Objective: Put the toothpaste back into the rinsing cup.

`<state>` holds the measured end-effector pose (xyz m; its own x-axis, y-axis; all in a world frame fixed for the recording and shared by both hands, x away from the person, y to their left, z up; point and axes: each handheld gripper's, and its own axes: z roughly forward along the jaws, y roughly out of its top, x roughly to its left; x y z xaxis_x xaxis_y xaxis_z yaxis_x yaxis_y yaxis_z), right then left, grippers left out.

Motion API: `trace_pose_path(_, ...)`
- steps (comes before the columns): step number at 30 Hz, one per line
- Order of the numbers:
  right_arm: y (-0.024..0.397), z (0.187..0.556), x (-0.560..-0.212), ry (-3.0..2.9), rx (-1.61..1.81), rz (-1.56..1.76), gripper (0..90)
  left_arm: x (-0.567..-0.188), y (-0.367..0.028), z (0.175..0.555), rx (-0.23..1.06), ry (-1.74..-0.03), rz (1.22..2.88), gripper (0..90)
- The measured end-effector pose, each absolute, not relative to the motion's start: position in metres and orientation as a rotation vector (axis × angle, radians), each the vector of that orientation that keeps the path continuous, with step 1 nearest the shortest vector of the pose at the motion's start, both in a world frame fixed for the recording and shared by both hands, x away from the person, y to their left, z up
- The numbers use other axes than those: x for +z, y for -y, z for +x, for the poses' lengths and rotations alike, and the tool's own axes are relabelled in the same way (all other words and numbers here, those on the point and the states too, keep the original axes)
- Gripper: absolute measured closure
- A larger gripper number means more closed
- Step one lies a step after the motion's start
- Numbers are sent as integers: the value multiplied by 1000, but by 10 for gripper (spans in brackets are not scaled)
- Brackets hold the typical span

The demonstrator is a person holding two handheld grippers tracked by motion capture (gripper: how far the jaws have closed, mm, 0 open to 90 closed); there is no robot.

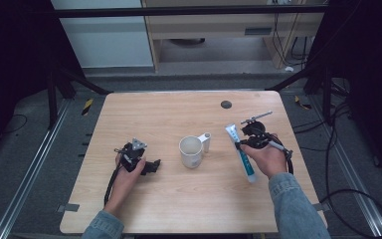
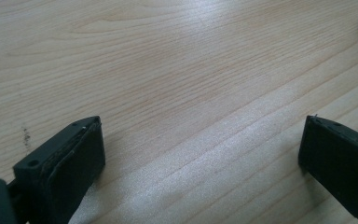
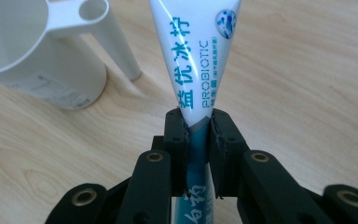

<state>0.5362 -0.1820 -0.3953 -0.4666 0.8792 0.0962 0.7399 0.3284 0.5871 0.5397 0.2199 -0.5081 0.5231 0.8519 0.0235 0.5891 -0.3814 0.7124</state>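
A: Where's the toothpaste tube (image 3: 199,70)?
B: Right of the white mug (image 1: 191,151), pinched tight in the right gripper (image 3: 198,135). Left gripper (image 2: 200,154), left of the mug, sits wide over bare table (image 2: 168,70).

Tube's (image 3: 200,60) ends (and cup (image 3: 28,51)) cropped
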Motion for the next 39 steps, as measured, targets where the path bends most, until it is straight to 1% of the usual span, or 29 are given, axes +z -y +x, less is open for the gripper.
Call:
trace_pose_path(15, 193, 536, -380, -2239, 957, 1461, 792, -508, -220, 540, 517, -1166, 2109, 0)
trace_pose_path(39, 201, 533, -372, -2169, 996, 1446, 797, -508, -220, 540, 517, -1167, 2109, 0)
